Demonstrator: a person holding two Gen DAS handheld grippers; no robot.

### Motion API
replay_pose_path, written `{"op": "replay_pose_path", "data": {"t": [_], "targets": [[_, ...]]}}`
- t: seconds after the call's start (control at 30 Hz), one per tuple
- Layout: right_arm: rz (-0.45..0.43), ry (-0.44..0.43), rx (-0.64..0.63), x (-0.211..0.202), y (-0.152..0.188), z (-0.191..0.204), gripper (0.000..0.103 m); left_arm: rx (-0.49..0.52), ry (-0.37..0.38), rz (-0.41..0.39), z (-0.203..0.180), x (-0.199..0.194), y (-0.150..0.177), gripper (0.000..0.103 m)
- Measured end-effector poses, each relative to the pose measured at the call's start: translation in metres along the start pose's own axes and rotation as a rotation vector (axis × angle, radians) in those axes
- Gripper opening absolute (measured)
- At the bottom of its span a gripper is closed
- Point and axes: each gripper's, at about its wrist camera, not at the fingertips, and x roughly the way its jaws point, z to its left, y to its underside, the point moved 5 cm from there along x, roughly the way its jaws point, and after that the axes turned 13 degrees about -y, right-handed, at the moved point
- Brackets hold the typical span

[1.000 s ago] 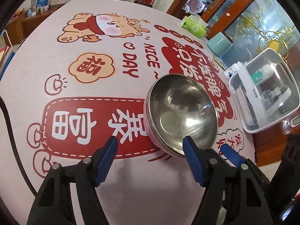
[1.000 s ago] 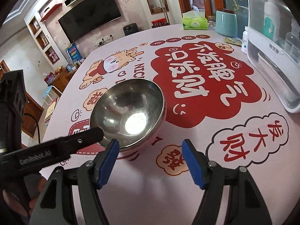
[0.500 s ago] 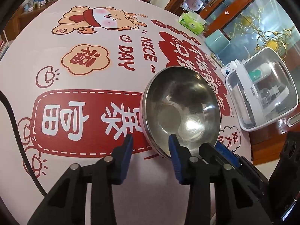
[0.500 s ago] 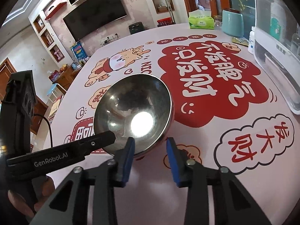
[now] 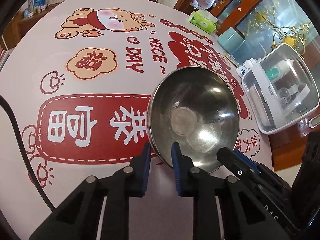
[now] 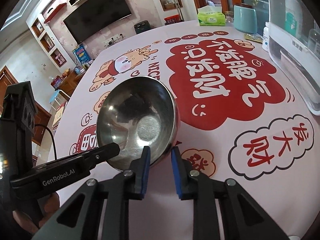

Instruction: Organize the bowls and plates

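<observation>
While both claws pinch the near rim of the steel bowl, the left gripper has just been closing, one blue pad inside the wall and one outside. The right gripper has been closing likewise on the same rim, just beside it. The bowl sits tipped toward them on the printed tablecloth, directly ahead of both, neither hand clearly nearer. A round bowl has no long axis; a level lift looks to depend on both grips rising together.
</observation>
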Motion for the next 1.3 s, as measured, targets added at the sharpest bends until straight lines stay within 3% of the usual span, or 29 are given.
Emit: {"op": "replay_pose_path", "data": {"t": [0.67,1.3], "targets": [[0.043,-0.03,-0.061,-0.018,0.018,0.039,0.018,0.033,-0.048,-0.013,0.02,-0.048,0.029,0.02],[0.019,0.003,-0.105,-0.081,0.057,0.081,0.017,0.059,-0.011,-0.04,0.02,-0.123,0.083,0.02]]}}
